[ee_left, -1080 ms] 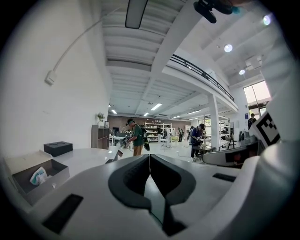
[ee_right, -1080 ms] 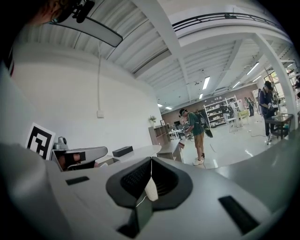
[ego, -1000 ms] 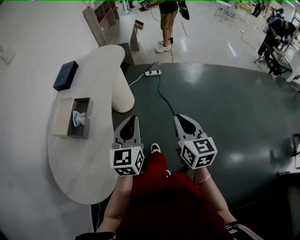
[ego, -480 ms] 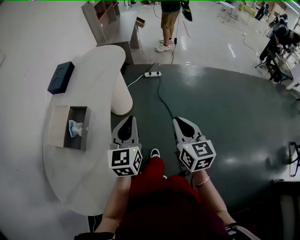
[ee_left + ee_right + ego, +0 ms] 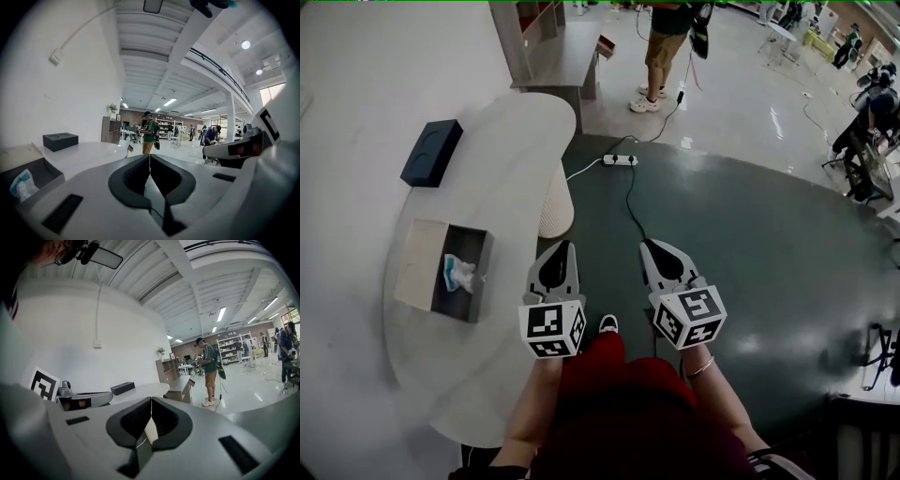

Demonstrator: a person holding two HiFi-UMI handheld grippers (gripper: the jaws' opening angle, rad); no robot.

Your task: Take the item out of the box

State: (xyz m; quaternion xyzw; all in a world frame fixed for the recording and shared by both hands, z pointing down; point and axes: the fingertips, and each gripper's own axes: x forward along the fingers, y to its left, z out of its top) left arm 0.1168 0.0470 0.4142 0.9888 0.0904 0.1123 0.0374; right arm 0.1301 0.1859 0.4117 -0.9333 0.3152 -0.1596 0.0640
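Note:
An open grey box (image 5: 467, 291) with a beige lid flap lies on the white table (image 5: 502, 159), to the left. Inside it sits a white and teal item (image 5: 459, 273). In the left gripper view the box (image 5: 40, 171) and the item (image 5: 21, 183) show at the lower left. My left gripper (image 5: 561, 249) is shut and empty, held to the right of the box, over the table's edge. Beside it my right gripper (image 5: 653, 247) hangs over the dark floor, its jaws together with nothing held. Both jaw views, left gripper (image 5: 149, 157) and right gripper (image 5: 151, 402), show the jaws shut.
A dark blue box (image 5: 430, 152) lies farther back on the table. A ribbed white pedestal (image 5: 555, 202) stands under the table. A power strip (image 5: 621, 159) and its cable cross the dark floor. A person (image 5: 667, 42) stands at the back beside a shelf unit.
The head view has swung, so the table and box sit a little more to the right and lower in the picture. Both grippers stay shut, side by side.

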